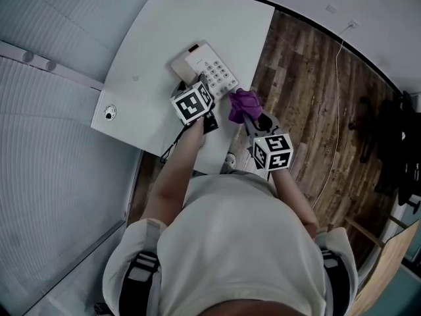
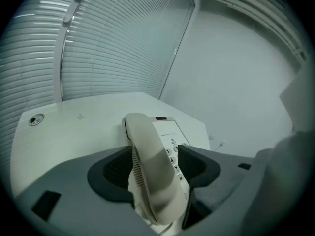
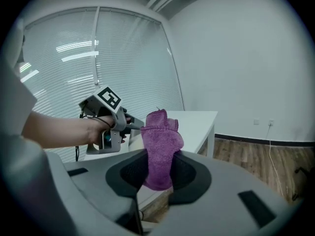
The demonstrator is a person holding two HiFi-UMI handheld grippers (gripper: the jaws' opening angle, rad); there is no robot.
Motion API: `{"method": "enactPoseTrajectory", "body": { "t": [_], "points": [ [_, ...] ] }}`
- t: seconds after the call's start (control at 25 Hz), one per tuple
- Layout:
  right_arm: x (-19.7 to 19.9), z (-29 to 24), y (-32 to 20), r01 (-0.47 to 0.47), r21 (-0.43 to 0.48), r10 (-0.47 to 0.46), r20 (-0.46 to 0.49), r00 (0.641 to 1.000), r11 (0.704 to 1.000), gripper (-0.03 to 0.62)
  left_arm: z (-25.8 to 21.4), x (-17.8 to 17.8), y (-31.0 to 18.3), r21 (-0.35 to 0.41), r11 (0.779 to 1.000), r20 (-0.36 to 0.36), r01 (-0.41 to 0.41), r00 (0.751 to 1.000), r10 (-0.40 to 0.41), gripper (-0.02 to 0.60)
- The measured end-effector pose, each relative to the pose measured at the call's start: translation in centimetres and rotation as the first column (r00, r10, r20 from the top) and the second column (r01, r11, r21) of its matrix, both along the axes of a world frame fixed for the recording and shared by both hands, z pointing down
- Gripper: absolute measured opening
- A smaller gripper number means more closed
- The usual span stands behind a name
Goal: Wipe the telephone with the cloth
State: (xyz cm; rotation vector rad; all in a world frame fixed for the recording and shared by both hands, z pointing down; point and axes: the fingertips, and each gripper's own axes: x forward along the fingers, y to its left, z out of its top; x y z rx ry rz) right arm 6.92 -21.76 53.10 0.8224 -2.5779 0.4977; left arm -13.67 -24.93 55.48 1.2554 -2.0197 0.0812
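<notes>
The white table [image 1: 164,45] stands on a wood plank floor [image 1: 309,78]. A white telephone [image 1: 209,68] lies on it close to the right edge, about midway along. A round grommet [image 1: 110,112] is set in the near left corner, well apart from the telephone.

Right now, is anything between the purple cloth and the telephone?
Nothing visible. The cloth in the right gripper is just beside the telephone; the left gripper straddles its handset, off that path.
</notes>
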Motion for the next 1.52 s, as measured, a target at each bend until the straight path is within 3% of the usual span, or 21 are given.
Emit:
{"method": "enactPoseTrajectory", "body": {
  "t": [0.28, 0.64, 1.04, 1.32, 1.52],
  "points": [
    [-0.1, 0.5, -0.6, 0.056, -0.001, -0.056, 0.008, 0.998, 0.998, 0.11, 1.1, -0.8, -0.3, -0.071, 0.99, 0.071, 0.124, 0.99, -0.119, 0.269],
    [0.5, 0.7, -1.8, 0.077, 0.006, -0.077, 0.004, 0.997, 0.997, 0.11, 1.5, -0.8, -0.4, -0.109, 0.973, 0.122, 0.205, 0.974, -0.191, 0.259],
    [-0.1, -0.5, -2.3, 0.081, 0.033, -0.082, 0.031, 0.996, 0.996, 0.11, 0.4, 0.0, 0.9, -0.02, 0.982, -0.021, 0.188, 0.982, -0.189, 0.238],
    [-0.5, -1.2, -2.3, 0.079, 0.052, -0.082, 0.049, 0.995, 0.996, 0.11, -1.3, 1.3, 2.5, 0.113, 0.985, -0.138, 0.133, 0.984, -0.117, 0.23],
    [-0.9, -1.6, -2.4, 0.054, 0.043, -0.057, 0.072, 0.996, 0.998, 0.11, -2.9, 2.0, 4.2, 0.214, 0.97, -0.234, 0.115, 0.97, -0.063, 0.227]
  ]
}}
